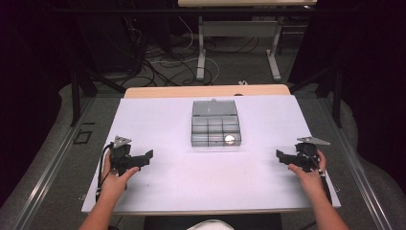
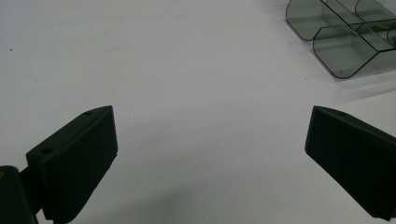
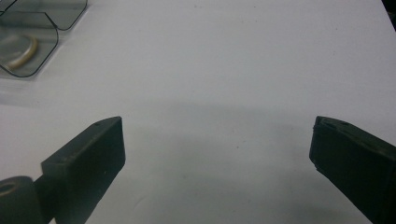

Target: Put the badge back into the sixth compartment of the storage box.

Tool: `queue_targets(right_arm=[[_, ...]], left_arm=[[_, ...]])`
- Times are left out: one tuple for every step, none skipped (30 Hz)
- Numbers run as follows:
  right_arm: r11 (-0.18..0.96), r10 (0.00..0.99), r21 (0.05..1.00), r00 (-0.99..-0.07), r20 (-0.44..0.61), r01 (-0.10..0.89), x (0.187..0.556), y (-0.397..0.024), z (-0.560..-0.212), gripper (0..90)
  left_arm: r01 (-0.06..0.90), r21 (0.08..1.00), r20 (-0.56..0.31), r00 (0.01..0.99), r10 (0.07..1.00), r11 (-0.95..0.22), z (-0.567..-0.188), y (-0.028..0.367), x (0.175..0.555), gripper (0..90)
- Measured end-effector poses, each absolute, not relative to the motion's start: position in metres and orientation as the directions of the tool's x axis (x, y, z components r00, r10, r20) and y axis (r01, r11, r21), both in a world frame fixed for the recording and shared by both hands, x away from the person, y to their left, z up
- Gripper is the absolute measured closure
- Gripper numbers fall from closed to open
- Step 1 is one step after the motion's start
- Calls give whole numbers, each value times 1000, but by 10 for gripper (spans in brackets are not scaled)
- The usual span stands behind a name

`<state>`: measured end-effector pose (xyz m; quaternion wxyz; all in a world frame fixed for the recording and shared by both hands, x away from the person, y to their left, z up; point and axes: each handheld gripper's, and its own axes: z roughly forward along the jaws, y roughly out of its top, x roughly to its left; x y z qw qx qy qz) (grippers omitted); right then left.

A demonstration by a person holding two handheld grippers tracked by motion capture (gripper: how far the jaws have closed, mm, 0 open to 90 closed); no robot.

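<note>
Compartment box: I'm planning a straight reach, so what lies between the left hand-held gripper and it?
Nothing: only bare white table lies between the left hand-held gripper and the compartment box, as the high view shows.

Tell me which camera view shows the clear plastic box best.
The high view: the whole box sits mid-table, lid open, compartments visible, a pale round thing in one. The left gripper view catches a few corner compartments; the right gripper view shows one corner.

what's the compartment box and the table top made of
The compartment box looks like smoky, glossy clear plastic: its dividers and the table show through the walls. The table top looks like a matte white sheet or laminate, showing no glare; which one is unclear.
</note>
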<state>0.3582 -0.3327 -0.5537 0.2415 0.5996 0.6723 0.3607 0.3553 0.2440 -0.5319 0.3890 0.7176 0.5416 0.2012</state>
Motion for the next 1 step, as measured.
queue_targets(right_arm=[[27,981,776,-168,102,630,358,-333,-554,35]], left_arm=[[621,776,-132,333,934,-112,-532,244,355,27]])
